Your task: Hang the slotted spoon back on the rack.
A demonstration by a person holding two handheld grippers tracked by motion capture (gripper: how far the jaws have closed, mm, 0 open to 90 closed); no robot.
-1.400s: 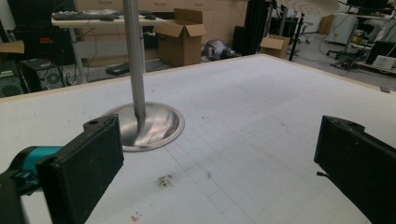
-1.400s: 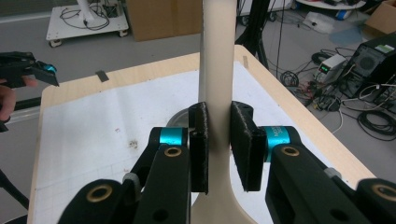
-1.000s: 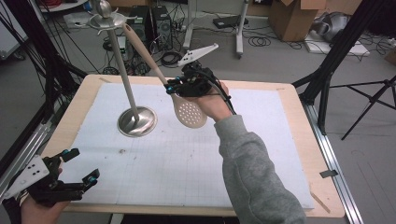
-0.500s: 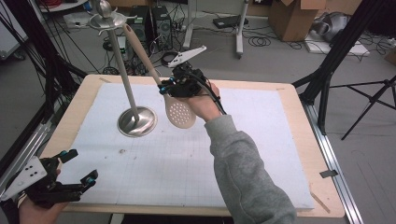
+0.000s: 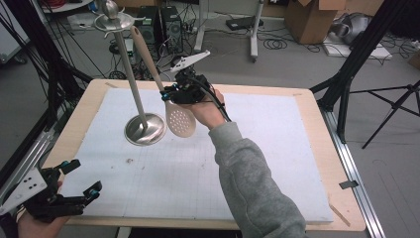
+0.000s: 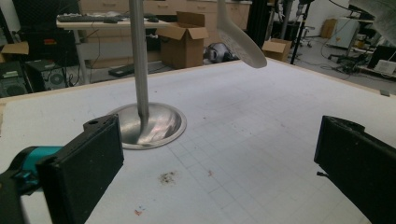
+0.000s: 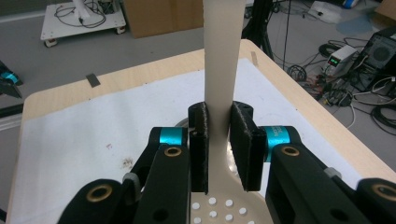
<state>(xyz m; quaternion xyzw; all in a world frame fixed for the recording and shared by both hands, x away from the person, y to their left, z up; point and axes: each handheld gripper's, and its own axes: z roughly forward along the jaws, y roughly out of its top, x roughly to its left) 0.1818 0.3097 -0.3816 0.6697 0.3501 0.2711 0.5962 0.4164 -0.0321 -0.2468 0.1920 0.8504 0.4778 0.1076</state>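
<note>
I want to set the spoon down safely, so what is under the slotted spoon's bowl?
The slotted spoon hangs in the right gripper above bare white mat, beside the stand's base. The mat directly beneath is hidden.

no legible text, labels, brands or numbers anywhere

Right claw (image 5: pixel 171 93) clamped, left claw (image 5: pixel 81 177) agape.

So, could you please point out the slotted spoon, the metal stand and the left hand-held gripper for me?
slotted spoon (image 5: pixel 180 121): high view, on its perforated bowl.
metal stand (image 5: pixel 144 130): high view, on its round base.
left hand-held gripper (image 5: pixel 82 178): high view, midway between its open fingertips.
</note>
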